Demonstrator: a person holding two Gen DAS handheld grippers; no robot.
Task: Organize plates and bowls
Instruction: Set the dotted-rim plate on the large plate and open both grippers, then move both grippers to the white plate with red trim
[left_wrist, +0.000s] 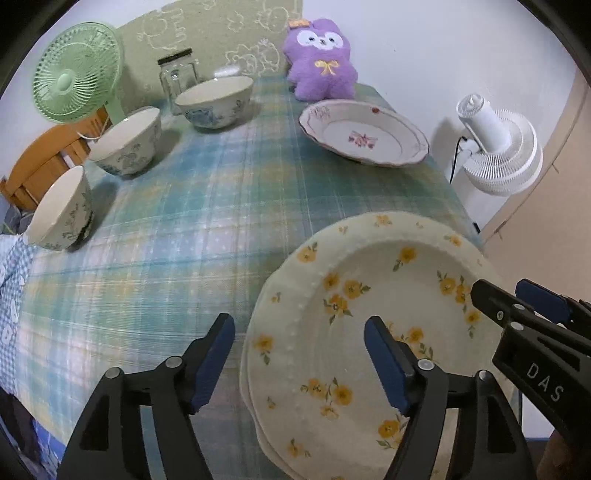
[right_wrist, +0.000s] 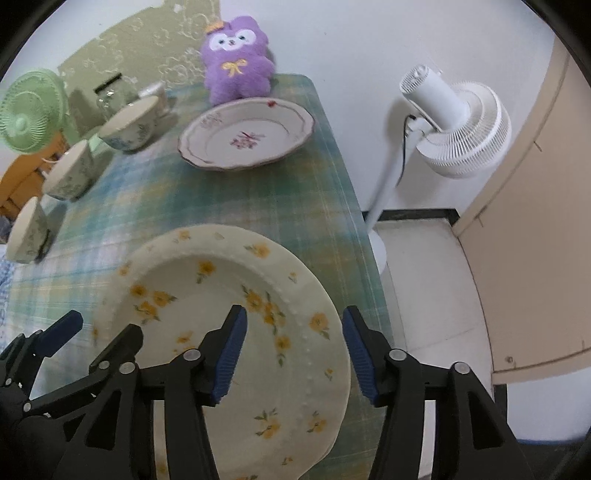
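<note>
Blue-padded, black-framed left gripper (left_wrist: 299, 356): jaws wide apart, straddling the left rim of the cream plate with yellow flowers (left_wrist: 373, 332), gripping nothing. Right gripper (right_wrist: 293, 349): likewise spread wide, over the same plate's right rim, holding nothing. Beneath the flowered plate, a second rim showing, both at the near right edge of the green-blue plaid tablecloth (left_wrist: 177, 229). Farther back, a white scalloped plate with pink flowers (left_wrist: 364, 134); along the left side, three floral ceramic bowls (left_wrist: 127, 144). Beyond: purple plush toy (left_wrist: 321, 61), green desk fan (left_wrist: 75, 74), white floor fan (right_wrist: 458, 125).
</note>
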